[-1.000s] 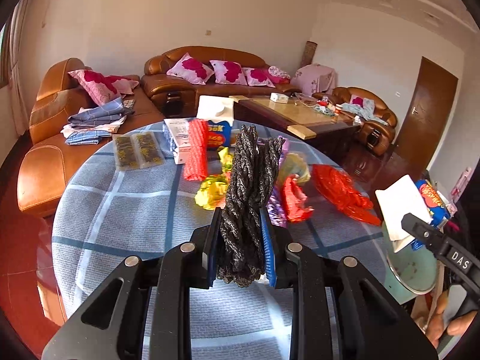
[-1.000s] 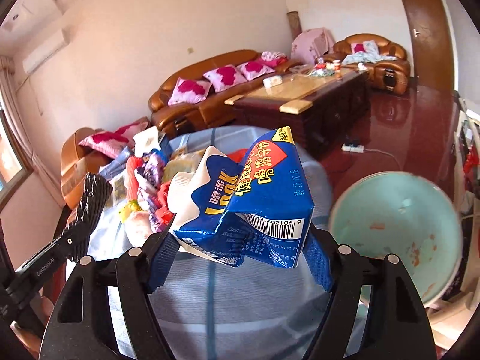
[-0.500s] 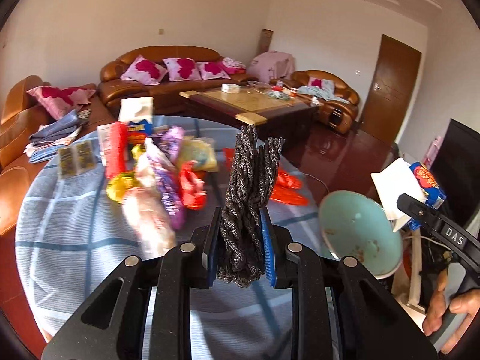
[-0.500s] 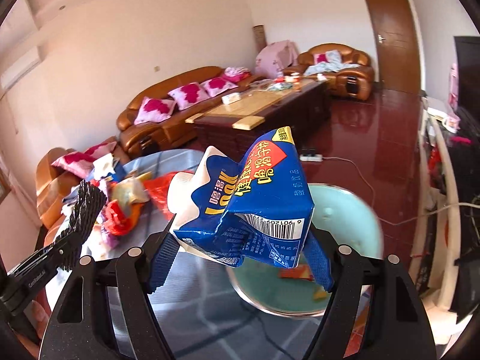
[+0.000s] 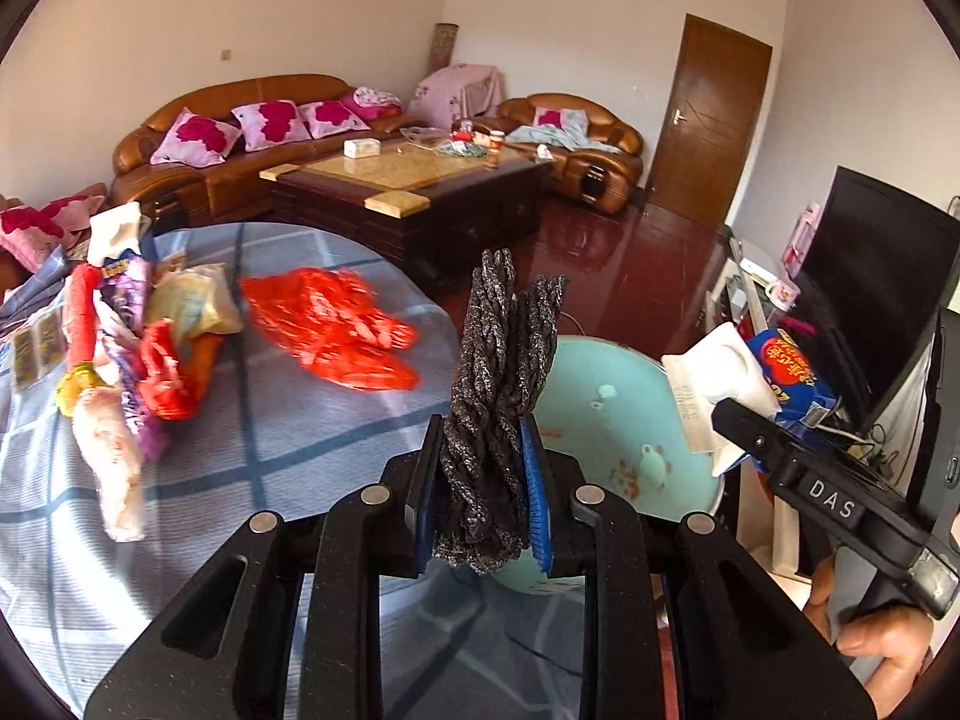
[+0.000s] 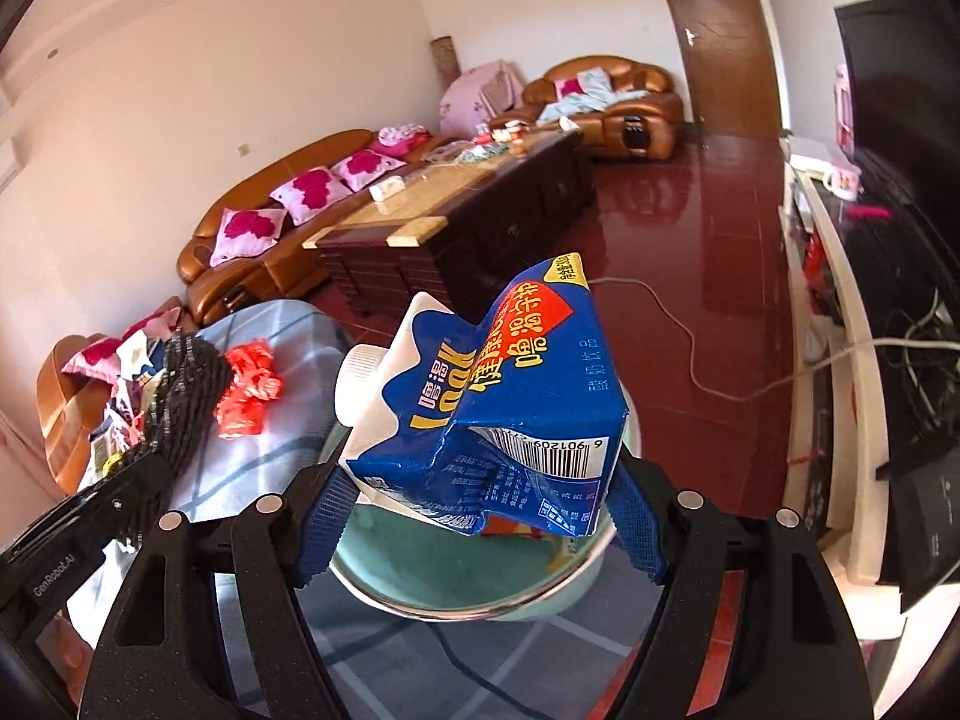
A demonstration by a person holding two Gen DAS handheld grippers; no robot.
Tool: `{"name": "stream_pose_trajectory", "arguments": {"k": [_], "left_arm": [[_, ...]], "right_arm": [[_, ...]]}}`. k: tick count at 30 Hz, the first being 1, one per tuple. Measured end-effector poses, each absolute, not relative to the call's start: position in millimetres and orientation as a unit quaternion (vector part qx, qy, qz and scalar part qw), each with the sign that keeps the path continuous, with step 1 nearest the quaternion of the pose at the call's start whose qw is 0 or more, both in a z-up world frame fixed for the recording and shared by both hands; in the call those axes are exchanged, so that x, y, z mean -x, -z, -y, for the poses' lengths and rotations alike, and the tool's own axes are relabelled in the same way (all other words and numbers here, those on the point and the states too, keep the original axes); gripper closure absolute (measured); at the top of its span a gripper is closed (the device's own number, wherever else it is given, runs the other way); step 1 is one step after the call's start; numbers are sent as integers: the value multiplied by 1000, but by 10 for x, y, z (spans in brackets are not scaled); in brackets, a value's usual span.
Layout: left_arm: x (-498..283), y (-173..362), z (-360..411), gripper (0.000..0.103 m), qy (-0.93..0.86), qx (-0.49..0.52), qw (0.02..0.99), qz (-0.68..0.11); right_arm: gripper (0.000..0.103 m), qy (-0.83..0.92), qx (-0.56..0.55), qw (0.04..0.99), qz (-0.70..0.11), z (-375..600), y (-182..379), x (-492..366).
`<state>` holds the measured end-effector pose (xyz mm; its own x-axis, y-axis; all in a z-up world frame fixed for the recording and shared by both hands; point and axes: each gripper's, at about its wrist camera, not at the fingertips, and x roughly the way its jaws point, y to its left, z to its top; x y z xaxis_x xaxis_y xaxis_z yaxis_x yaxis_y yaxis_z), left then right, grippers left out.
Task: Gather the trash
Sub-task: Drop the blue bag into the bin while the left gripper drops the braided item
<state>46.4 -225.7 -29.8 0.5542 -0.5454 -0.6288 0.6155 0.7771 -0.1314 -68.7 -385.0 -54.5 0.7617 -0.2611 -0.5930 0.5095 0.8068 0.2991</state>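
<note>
My left gripper is shut on a dark grey crinkled wrapper that stands up between the pads. It hovers at the near edge of a pale green bin beside the table. My right gripper is shut on a crushed blue and white milk carton held just above the bin. The carton also shows in the left wrist view. The wrapper shows in the right wrist view.
A round table with a blue checked cloth carries a red plastic bag and a heap of several wrappers at the left. A dark coffee table, brown sofas and a TV stand surround it.
Both grippers have swung right, away from the table's litter, and now sit over the green bin. Each still holds its item.
</note>
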Motion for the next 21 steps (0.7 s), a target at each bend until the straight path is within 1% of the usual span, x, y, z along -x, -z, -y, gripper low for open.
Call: {"name": "stream_pose_trajectory", "arguments": {"k": [8, 13, 14, 16, 20, 21], "left_arm": [[-413, 519, 2706, 79, 356, -73, 859, -361], [-386, 612, 2805, 74, 356, -84, 854, -369], [-391, 631, 2809, 71, 353, -85, 854, -372], [-403, 655, 2813, 50, 348, -86, 855, -375], [-425, 633, 2730, 34, 338, -74, 860, -375], [-435, 621, 2707, 27, 334, -71, 863, -373]], "right_arm": [[28, 204, -254, 901, -287, 4015, 692, 675], [28, 198, -259, 901, -287, 4042, 717, 674], [28, 198, -260, 901, -286, 4045, 717, 670], [28, 200, -260, 900, -286, 4051, 718, 672], [28, 205, -265, 902, -273, 4075, 663, 729], [28, 205, -266, 903, -269, 4075, 643, 743]]}}
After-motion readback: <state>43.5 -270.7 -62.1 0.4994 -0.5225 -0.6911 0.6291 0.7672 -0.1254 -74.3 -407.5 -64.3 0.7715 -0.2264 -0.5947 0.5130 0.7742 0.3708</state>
